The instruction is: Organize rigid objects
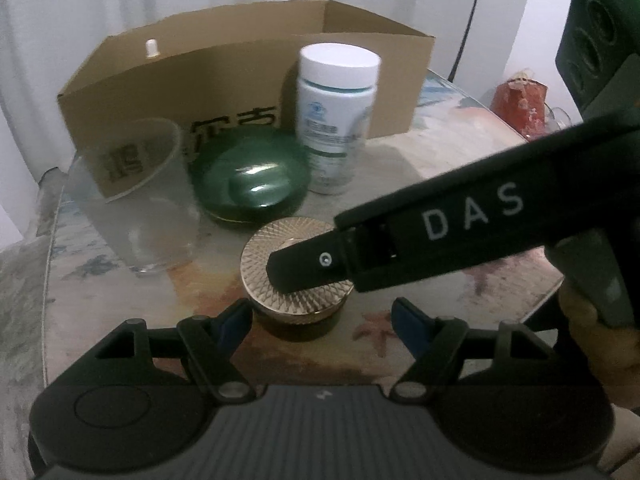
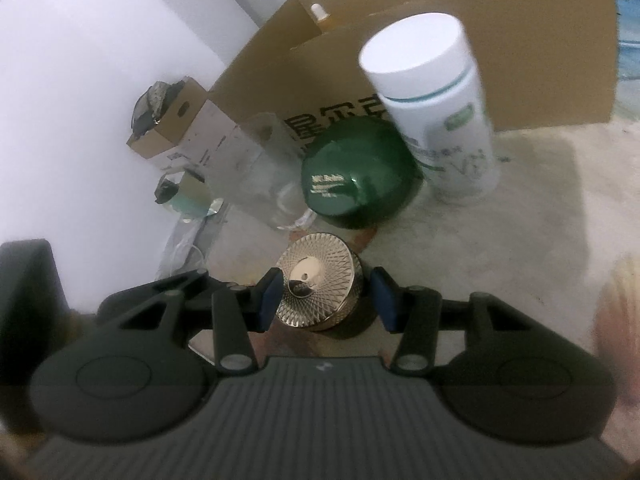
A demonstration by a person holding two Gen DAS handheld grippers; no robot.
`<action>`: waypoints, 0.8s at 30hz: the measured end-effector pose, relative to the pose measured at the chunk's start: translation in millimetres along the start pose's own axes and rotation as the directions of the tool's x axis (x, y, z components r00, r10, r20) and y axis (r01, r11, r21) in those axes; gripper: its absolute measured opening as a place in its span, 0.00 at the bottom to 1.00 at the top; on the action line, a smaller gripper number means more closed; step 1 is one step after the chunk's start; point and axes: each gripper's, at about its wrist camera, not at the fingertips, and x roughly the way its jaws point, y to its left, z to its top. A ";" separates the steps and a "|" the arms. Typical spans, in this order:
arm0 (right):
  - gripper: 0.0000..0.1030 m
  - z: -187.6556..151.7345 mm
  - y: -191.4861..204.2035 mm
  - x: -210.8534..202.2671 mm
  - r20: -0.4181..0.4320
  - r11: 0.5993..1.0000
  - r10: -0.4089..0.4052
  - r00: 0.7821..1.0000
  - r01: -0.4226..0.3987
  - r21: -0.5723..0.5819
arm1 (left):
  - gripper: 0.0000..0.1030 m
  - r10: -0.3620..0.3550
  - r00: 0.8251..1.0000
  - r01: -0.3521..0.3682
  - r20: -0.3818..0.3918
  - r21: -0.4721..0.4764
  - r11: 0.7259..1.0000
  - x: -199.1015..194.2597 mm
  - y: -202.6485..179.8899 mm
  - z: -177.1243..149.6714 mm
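both wrist views look steeply down, close over the mottled tabletop (image 1: 440,168), the left from the front, the right from beside it; both share the gold-lidded dark jar (image 1: 298,276) (image 2: 320,284) and brown cardboard box (image 1: 224,76) (image 2: 520,40).

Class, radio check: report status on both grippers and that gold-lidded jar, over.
Right gripper open, astride gold-lidded jar, not gripping. Left gripper open, empty. Green jar and white bottle close behind.
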 end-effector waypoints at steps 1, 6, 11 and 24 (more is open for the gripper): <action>0.47 -1.7 -1.6 -2.5 0.002 1.000 0.001 1.000 -0.001 0.005 | 0.75 -0.002 1.000 0.002 -0.003 0.002 1.000 -0.5 -3.2 -0.6; 0.48 -11.6 -17.3 -15.2 0.015 1.000 0.007 1.000 -0.008 0.030 | 0.75 -0.007 1.000 0.008 -0.013 0.016 1.000 -0.5 -16.3 -0.8; 0.48 -18.9 -26.1 -23.8 0.029 0.999 0.014 0.999 -0.016 0.049 | 0.75 -0.006 1.000 0.006 -0.022 0.032 0.999 1.8 -25.1 0.7; 0.53 -19.4 -33.4 -34.0 0.060 0.998 0.024 0.998 -0.028 0.064 | 0.88 -0.009 1.000 0.008 0.017 0.052 0.999 3.5 -28.6 2.5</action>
